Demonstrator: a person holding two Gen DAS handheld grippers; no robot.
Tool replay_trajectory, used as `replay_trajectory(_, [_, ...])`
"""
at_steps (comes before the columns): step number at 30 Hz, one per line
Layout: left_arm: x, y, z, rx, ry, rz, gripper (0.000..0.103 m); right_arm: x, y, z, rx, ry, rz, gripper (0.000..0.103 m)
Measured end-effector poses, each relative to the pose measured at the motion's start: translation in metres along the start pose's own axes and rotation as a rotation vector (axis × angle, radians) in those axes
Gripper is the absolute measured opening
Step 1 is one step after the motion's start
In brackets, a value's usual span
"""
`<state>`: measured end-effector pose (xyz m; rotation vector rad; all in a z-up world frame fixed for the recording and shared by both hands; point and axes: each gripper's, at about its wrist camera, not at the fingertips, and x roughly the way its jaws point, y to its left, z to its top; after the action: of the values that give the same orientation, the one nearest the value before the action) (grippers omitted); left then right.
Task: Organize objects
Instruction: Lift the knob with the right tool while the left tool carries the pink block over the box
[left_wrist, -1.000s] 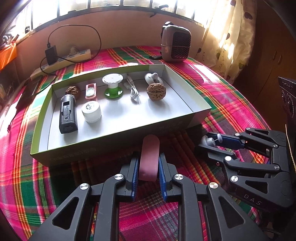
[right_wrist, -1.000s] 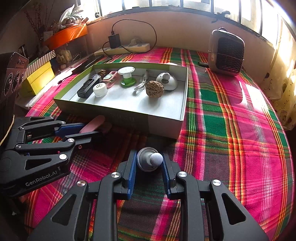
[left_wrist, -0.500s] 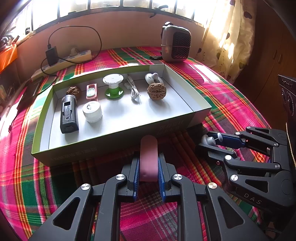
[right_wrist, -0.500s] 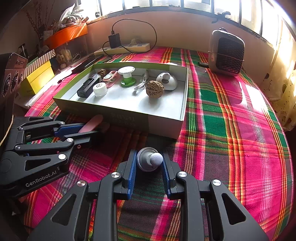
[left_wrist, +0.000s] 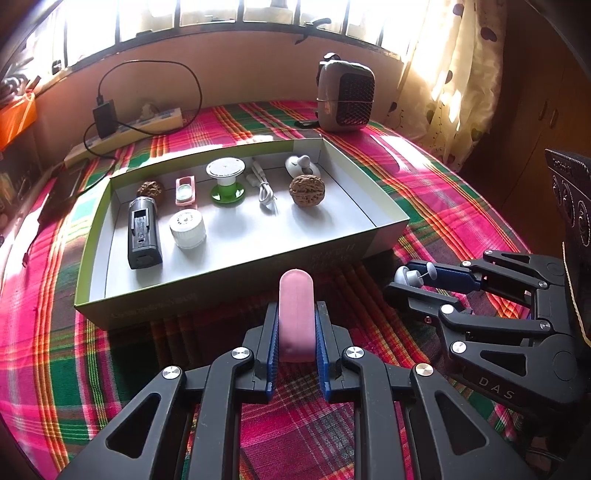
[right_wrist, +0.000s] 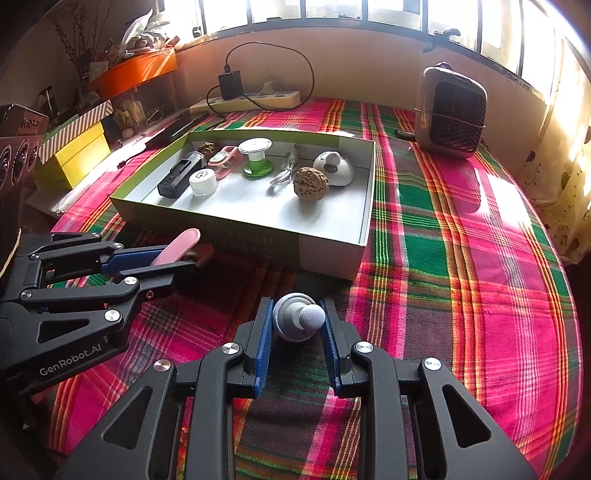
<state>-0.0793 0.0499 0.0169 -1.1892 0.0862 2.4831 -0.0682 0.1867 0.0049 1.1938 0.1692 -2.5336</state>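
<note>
Left gripper (left_wrist: 296, 334) clamped on a pink oblong case (left_wrist: 296, 314), right gripper (right_wrist: 298, 321) pinching a small grey knobbed piece (right_wrist: 295, 322), both held low over the plaid cloth (right_wrist: 461, 280) just short of the near wall of the open box (left_wrist: 236, 275). Ahead of both, inside the box: a black battery-like block (left_wrist: 143, 236), white cap (left_wrist: 187, 228), green-and-white spool (left_wrist: 226, 181), coiled white cable (left_wrist: 263, 184), walnut (left_wrist: 307, 190) and a white dome piece (left_wrist: 303, 166), lined along the far half, near half bare.

Likely trouble from here: pink case gripped only by its rear part, front end projecting well past the fingertips (a nudge against the box wall could lever it loose or shove the light cardboard away). Grey piece round and held off-centre, so prone to rolling once let go. Both grippers close side by side, risk of clashing if moved in together.

Surface a soft, rumpled plaid spread, possibly a bed rather than a counter. Beyond the box, a small heater (right_wrist: 450, 110), a power strip (left_wrist: 125, 129) with charger, barred windows, curtain to the right.
</note>
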Motion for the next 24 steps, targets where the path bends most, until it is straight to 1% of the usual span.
replay_trajectory(5, [-0.010,0.004,0.004,-0.013,-0.022,-0.011,0.016,-0.010,-0.002,0.006,0.004,-0.027,0.002,0.026])
replay_trajectory(11, [-0.017,0.013,0.019,-0.032,-0.052,-0.003,0.016,-0.020,0.000,0.022,-0.009,-0.066,0.009,0.026])
replay_trajectory(19, [-0.009,0.025,0.040,-0.036,-0.060,0.017,0.016,-0.009,-0.005,0.043,-0.012,-0.069,0.003,0.026])
replay_trajectory(24, [0.004,0.030,0.050,-0.041,-0.046,0.017,0.016,0.000,-0.005,0.055,-0.021,-0.060,0.011,0.026])
